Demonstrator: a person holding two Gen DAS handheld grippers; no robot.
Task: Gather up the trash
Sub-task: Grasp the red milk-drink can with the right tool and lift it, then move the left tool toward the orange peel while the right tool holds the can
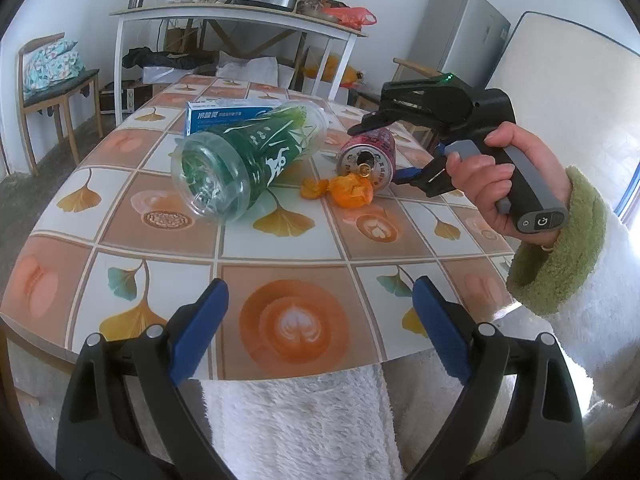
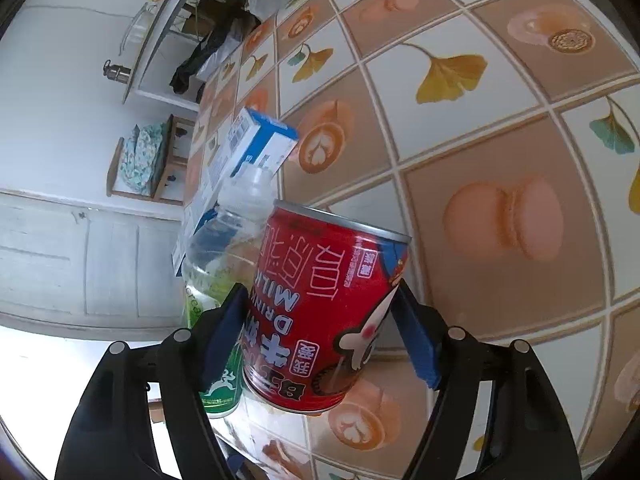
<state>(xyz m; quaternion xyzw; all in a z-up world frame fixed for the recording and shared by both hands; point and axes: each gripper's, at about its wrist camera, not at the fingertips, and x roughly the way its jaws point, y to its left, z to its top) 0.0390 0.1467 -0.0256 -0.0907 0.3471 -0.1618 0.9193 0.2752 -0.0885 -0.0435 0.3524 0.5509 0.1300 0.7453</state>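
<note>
Red drink can lying on its side on patterned table, right gripper pads closed against both can sides, left gripper wide open, empty, near table edge, green-labelled plastic bottle beside can.

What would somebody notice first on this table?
Probably the red can, lying on its side between the blue pads of the right gripper. Just left of it in the left wrist view lie crumpled orange wrappers and a big green bottle, tipped over in front of a blue box.
</note>
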